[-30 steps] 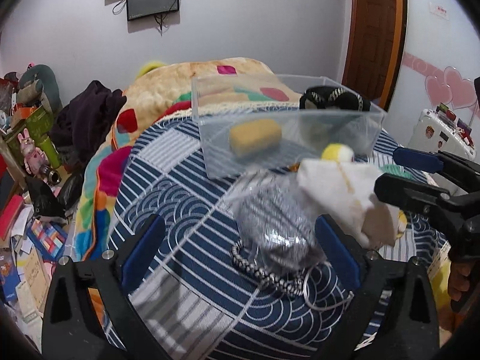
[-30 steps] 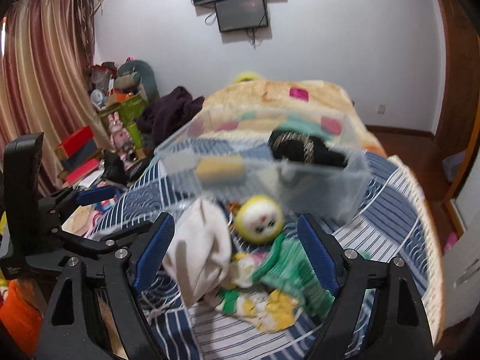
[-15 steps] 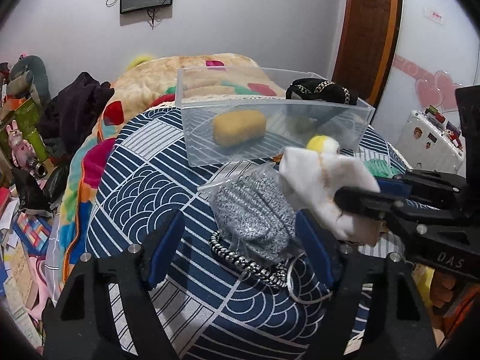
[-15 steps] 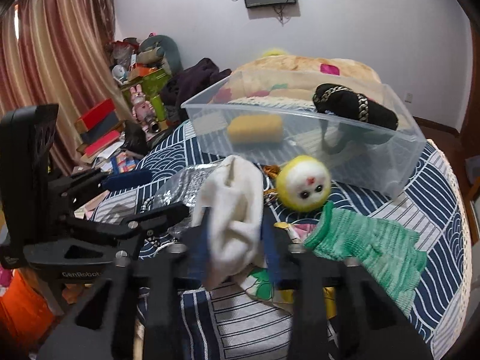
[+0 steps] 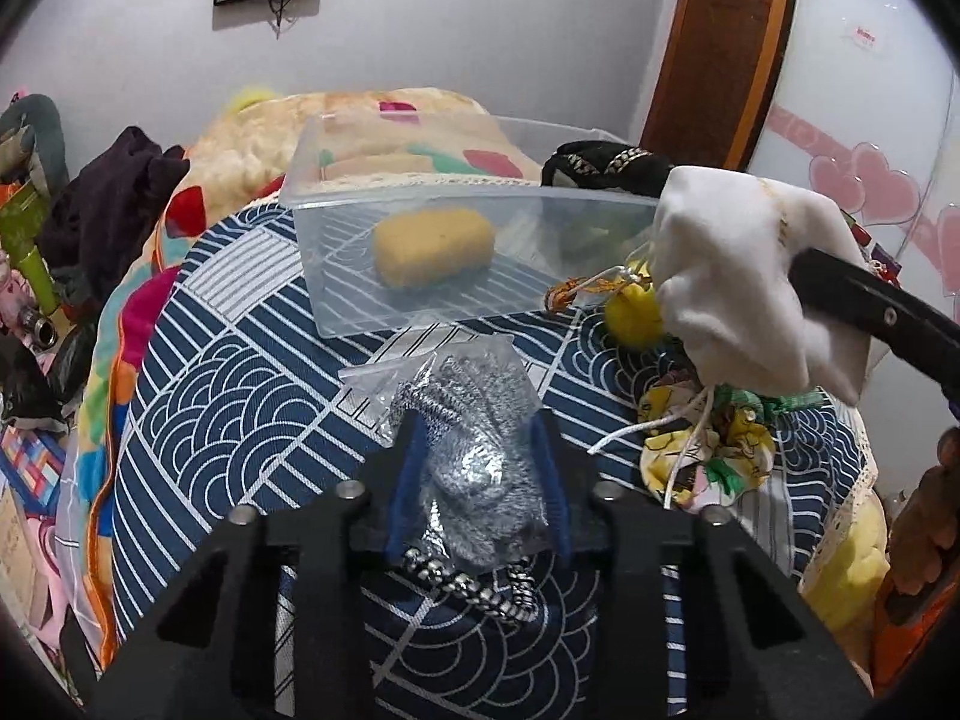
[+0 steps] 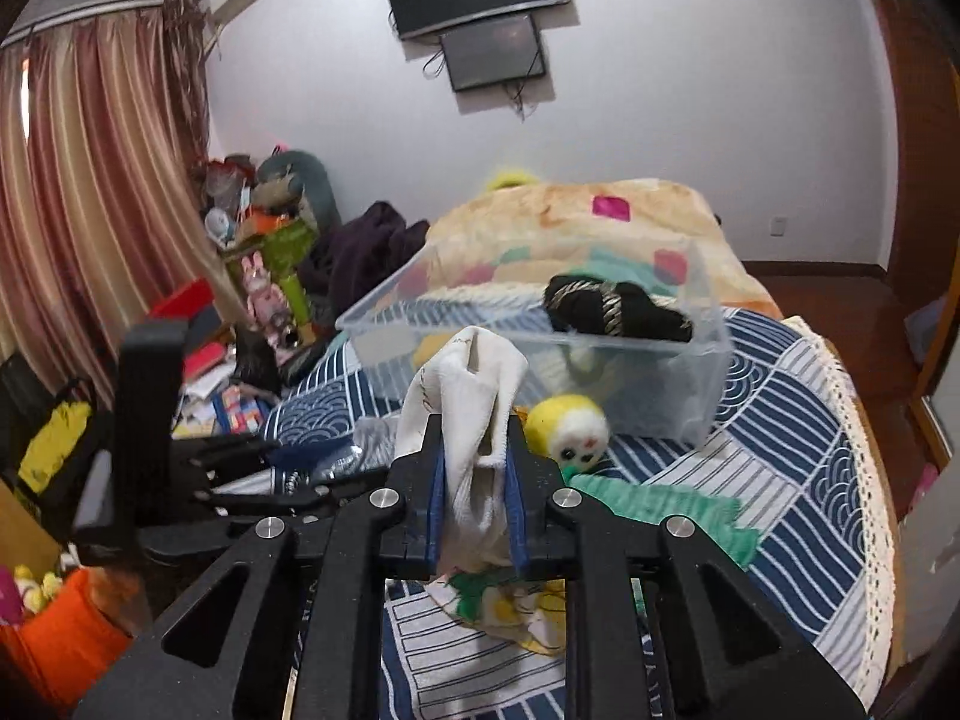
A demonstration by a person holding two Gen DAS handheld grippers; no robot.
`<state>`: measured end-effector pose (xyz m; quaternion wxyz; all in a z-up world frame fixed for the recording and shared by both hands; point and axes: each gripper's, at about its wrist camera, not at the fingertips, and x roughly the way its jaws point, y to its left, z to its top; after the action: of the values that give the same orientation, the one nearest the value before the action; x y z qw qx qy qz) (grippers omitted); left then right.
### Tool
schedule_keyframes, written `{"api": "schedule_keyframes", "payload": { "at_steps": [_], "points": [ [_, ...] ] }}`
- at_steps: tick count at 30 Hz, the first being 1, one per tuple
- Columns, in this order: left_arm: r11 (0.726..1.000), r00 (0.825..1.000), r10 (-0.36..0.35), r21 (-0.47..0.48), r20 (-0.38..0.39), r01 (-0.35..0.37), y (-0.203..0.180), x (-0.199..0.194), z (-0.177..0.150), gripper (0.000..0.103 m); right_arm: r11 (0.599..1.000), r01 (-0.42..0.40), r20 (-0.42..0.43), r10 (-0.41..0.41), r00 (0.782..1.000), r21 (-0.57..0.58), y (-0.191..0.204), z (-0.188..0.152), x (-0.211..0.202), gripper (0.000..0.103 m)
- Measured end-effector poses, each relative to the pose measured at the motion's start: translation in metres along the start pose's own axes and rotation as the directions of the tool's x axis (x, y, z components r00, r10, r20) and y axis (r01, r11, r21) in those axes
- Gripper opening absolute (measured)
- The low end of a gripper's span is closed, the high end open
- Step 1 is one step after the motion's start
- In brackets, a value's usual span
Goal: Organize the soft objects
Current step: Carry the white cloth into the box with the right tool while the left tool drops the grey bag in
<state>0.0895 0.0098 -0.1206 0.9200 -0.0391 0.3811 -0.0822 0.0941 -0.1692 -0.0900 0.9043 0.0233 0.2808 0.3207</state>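
My left gripper (image 5: 480, 438) is shut on a clear bag of grey knit fabric (image 5: 474, 420) lying on the blue patterned bedspread (image 5: 240, 396). My right gripper (image 6: 477, 450) is shut on a white sock (image 6: 474, 408) and holds it lifted above the bed; the sock also shows at the right of the left wrist view (image 5: 744, 282). A clear plastic bin (image 5: 468, 240) stands behind, holding a yellow sponge (image 5: 432, 246) and a black cloth item (image 6: 612, 309) on its rim.
A yellow round plush (image 6: 570, 426), a green knit cloth (image 6: 666, 510) and a yellow printed cloth (image 5: 708, 444) lie on the bed by the bin. A black-and-white cord (image 5: 468, 585) lies under the left gripper. Clutter sits on the floor at left (image 6: 252, 300).
Both grippers have closed: the left on the bag of grey fabric, the right on the white sock. The right gripper has lifted the sock off the bed.
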Motion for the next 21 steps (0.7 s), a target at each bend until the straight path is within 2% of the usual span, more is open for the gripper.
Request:
{"api": "schedule_keyframes", "payload": {
  "at_steps": [6,16,21],
  "points": [
    [1.000,1.000,-0.007,0.009,0.030,0.007,-0.004,-0.013,0.003,0.017,1.000,0.005,0.026,-0.005,1.000,0.020,-0.003,0.004,-0.007,0.015],
    [0.998,0.990,-0.068,0.000,0.126,0.068,-0.007,-0.050,0.024,0.016,1.000,0.006,0.095,-0.007,0.995,0.008,-0.002,0.021,-0.023,0.015],
    [0.998,0.980,-0.060,0.007,0.187,0.060,-0.008,-0.067,0.040,0.016,1.000,0.007,0.159,-0.005,0.987,-0.011,0.000,0.037,-0.032,0.015]
  ]
}}
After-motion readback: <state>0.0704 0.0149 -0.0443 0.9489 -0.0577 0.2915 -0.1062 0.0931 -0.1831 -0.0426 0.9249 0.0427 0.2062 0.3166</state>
